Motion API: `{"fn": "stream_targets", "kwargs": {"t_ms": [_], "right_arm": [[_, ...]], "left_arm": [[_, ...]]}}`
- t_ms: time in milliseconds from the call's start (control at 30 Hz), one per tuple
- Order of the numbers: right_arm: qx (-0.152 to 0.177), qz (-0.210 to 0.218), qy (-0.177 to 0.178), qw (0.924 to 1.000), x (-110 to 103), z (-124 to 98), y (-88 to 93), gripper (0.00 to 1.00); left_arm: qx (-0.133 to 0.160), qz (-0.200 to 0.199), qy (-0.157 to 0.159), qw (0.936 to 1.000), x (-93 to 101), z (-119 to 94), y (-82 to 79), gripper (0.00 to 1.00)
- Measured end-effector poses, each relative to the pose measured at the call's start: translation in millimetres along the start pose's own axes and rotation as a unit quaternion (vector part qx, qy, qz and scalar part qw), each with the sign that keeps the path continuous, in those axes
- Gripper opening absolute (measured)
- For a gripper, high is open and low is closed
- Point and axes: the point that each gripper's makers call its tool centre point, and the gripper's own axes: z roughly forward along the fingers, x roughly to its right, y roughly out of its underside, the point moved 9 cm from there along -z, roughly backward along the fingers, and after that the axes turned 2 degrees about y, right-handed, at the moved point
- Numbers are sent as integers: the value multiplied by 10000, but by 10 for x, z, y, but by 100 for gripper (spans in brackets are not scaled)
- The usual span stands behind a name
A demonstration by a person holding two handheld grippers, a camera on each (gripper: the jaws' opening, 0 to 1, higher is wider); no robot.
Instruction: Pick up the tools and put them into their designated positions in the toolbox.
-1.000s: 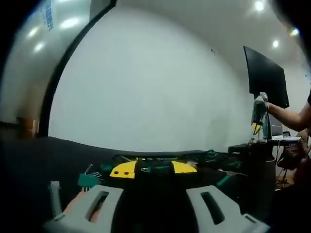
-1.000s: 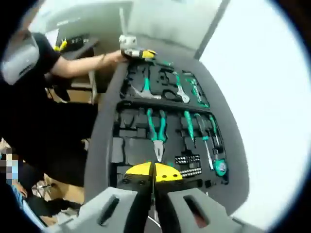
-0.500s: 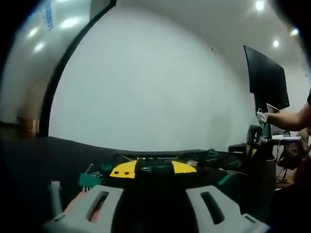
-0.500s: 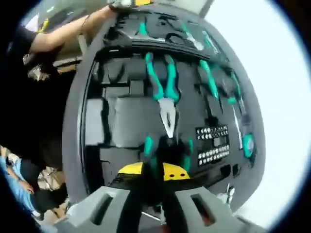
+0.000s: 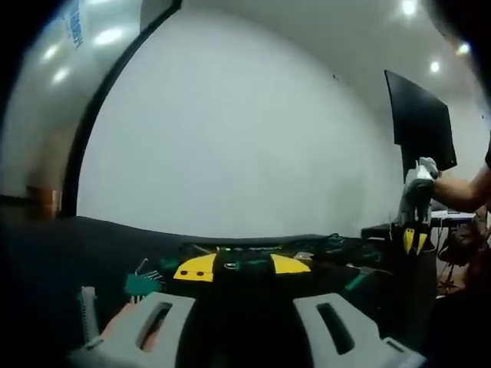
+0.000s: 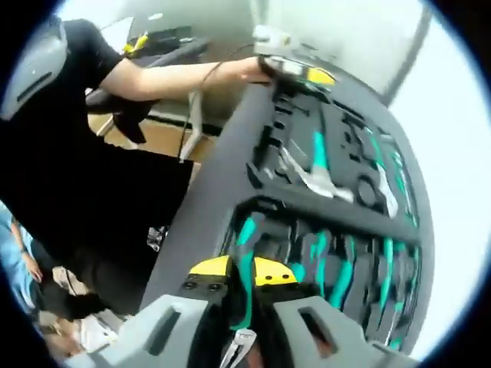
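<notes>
While the right gripper holds its fingers clenched on green-handled pliers just over the toolbox, the pliers should probably be lined up with their cutout before being lowered flat. The left gripper rests with released fingers near the hex keys on the worktop.
</notes>
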Motion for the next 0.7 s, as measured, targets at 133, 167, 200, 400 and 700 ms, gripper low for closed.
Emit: {"fn": "stream_targets", "kwargs": {"t_ms": [133, 167, 200, 400, 700], "right_arm": [[-129, 63, 105, 9998, 64, 44, -63, 8], [-57, 80, 128, 9999, 69, 29, -35, 9], [22, 57, 143, 9999, 68, -1, -32, 11], [1708, 991, 955, 9756, -34, -432, -80, 14], [2085, 2205, 2819, 9102, -158, -359, 198, 0]], "left_arm": [[-29, 28, 16, 10000, 9, 2, 4, 27], [-33, 23, 38, 10000, 17, 1, 4, 27], [-21, 21, 53, 10000, 25, -1, 1, 27], [-38, 519, 384, 9979, 426, 105, -206, 16], [-2113, 1050, 3310, 9136, 2250, 479, -313, 5]]}}
